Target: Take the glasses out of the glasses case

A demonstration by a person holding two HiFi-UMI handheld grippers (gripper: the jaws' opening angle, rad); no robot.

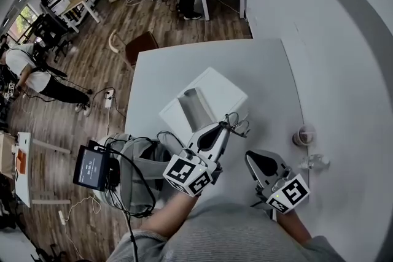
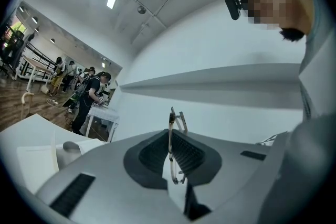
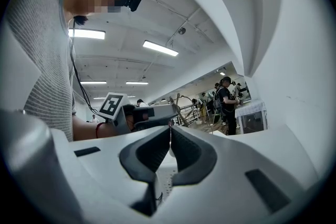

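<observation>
White glasses case (image 1: pixel 212 90) lies open on the table (image 1: pixel 270 77), lid flipped back, grey insert showing, and no glasses visible inside. The glasses (image 1: pixel 238 123) are already out. Your left gripper (image 1: pixel 227 127) has them, jaws pinched almost together on the thin wire frame, which stands edge-on between the pads in the left gripper view. They hang just beside the case's near right corner, above the tabletop, and the head view can't confirm whether they're clear of it. Your right gripper (image 1: pixel 252 157) is empty, jaws closed flat on each other, parked near you to the right of the left one.

My read of the step: removal is done, set-down is in hand. The next move calls for a bare patch of table and a gentle lowering before you open. The grip is on a thin part, so the frame may swing or slip if you roll the wrist.

Room: plenty of bare table beyond and right of the case. Watch the right edge, where a small round item (image 1: pixel 304 135) and a clear item (image 1: pixel 313 162) sit. The left edge runs close by the case, with cabled gear (image 1: pixel 92 167) beyond it.
</observation>
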